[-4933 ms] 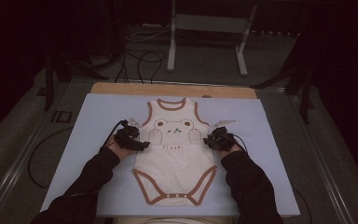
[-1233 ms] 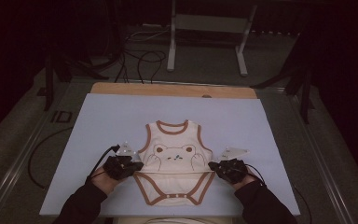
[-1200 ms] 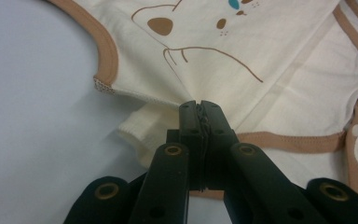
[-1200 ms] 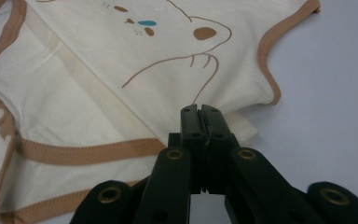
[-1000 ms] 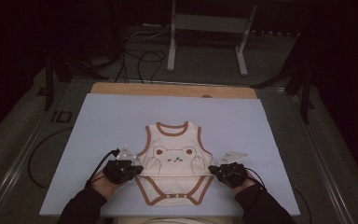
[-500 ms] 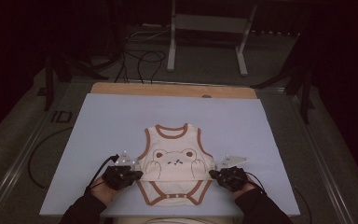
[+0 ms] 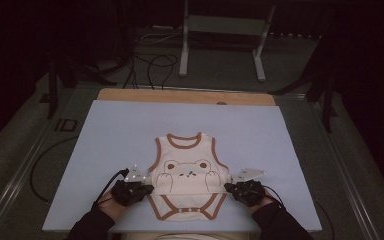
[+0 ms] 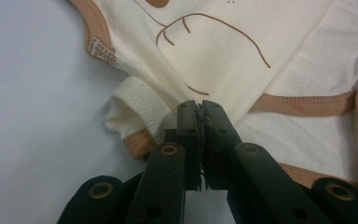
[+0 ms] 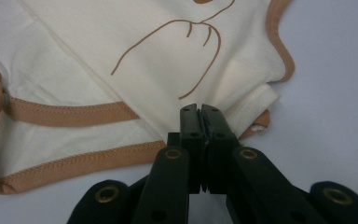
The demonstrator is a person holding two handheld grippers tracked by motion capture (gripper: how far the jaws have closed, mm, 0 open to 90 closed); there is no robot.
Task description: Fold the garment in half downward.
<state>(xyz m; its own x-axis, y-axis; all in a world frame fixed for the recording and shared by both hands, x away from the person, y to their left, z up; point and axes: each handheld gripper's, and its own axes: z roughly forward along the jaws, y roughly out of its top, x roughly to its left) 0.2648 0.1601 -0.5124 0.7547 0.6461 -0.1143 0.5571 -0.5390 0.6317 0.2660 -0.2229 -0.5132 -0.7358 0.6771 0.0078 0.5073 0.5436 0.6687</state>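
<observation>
A cream baby bodysuit (image 7: 187, 172) with brown trim and a bear print lies near the front edge of the pale blue mat (image 7: 130, 130). Its upper half is folded down over the snap end. My left gripper (image 7: 147, 189) is shut on the fold at the garment's left side, and my right gripper (image 7: 228, 188) is shut on its right side. In the left gripper view the jaws (image 8: 198, 105) pinch the cream cloth (image 8: 223, 51) beside a rolled hem. In the right gripper view the jaws (image 9: 199, 108) pinch the cloth (image 9: 98, 42) below the printed paw.
A wooden board edge (image 7: 185, 96) shows beyond the mat's far side. Behind the table stand a metal frame (image 7: 220, 25) and loose cables (image 7: 150, 60) on the floor. Bare mat stretches left, right and beyond the garment.
Both grippers have drawn slightly toward the near edge with the cloth still pinched, and the folded upper half has slid a little nearer with them.
</observation>
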